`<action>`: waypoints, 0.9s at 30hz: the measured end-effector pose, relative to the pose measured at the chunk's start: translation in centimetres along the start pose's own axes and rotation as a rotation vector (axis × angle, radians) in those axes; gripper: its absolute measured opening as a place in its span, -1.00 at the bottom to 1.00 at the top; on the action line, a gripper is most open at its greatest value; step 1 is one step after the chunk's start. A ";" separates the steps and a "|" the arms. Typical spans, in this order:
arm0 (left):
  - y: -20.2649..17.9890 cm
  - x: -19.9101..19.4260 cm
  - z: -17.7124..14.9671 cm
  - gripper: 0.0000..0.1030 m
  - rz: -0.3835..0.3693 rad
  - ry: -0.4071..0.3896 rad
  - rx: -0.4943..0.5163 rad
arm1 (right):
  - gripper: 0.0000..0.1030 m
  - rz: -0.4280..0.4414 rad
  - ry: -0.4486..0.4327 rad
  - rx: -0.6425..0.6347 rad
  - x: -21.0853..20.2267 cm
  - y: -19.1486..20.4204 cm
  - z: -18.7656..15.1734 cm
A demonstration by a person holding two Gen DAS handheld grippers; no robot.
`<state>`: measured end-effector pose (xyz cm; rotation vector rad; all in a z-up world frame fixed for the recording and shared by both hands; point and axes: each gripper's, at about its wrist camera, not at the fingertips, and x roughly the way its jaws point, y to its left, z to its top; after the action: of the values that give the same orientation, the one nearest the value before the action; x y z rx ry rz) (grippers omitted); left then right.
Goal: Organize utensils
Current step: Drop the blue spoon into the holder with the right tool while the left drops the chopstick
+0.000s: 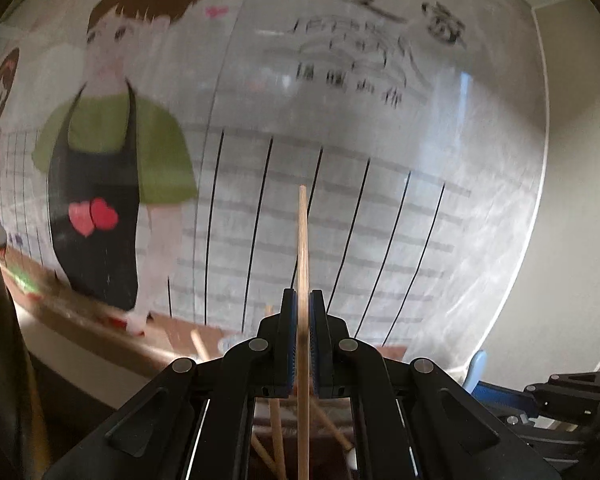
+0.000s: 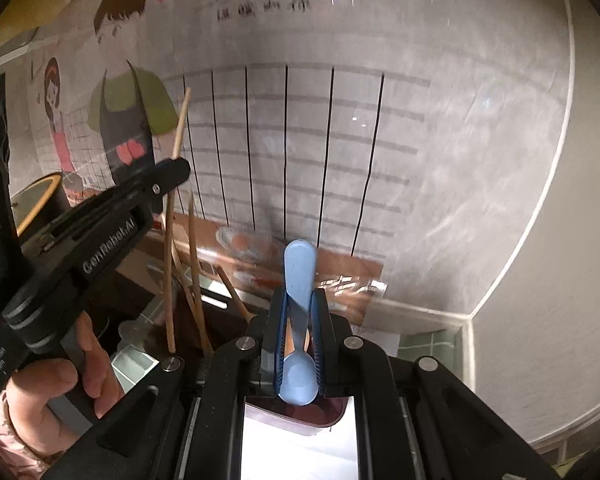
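My left gripper (image 1: 303,300) is shut on a wooden chopstick (image 1: 302,248) that stands upright between the pads, its tip pointing up. More wooden chopsticks (image 1: 276,432) lean in a dark holder below it. My right gripper (image 2: 300,300) is shut on a light blue spoon (image 2: 299,276), handle up and bowl down near the camera. In the right wrist view the left gripper (image 2: 176,168) is at left, holding its chopstick (image 2: 180,124) above several chopsticks (image 2: 196,280) that lean in the dark container (image 2: 188,340).
A wall poster (image 1: 340,160) with cartoon figures and a lined chart fills the background close ahead. A yellow-rimmed round object (image 2: 36,208) sits at far left. A dark red container rim (image 2: 300,416) lies below the spoon. The right gripper (image 1: 540,400) shows at lower right in the left wrist view.
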<state>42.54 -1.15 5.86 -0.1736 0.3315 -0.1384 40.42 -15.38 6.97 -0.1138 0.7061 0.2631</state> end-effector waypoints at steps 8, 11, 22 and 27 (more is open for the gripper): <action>0.9 1.2 -3.3 -0.89 0.008 0.071 -0.009 | -0.79 0.024 0.055 0.020 2.4 0.0 -2.3; 1.1 1.4 -4.4 -0.85 0.025 0.109 -0.007 | -0.79 0.029 0.050 0.014 2.0 0.3 -3.1; 1.1 -5.4 -4.2 0.39 0.119 0.201 -0.039 | 0.18 0.030 -0.003 0.012 -2.8 1.2 -5.0; 0.0 -11.8 -4.9 0.87 0.161 0.200 0.037 | 0.24 0.042 -0.032 0.072 -7.3 1.2 -7.3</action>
<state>29.83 0.10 4.93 -0.0958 0.5402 -0.0027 30.26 -17.07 6.20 -0.0258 0.6858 0.2791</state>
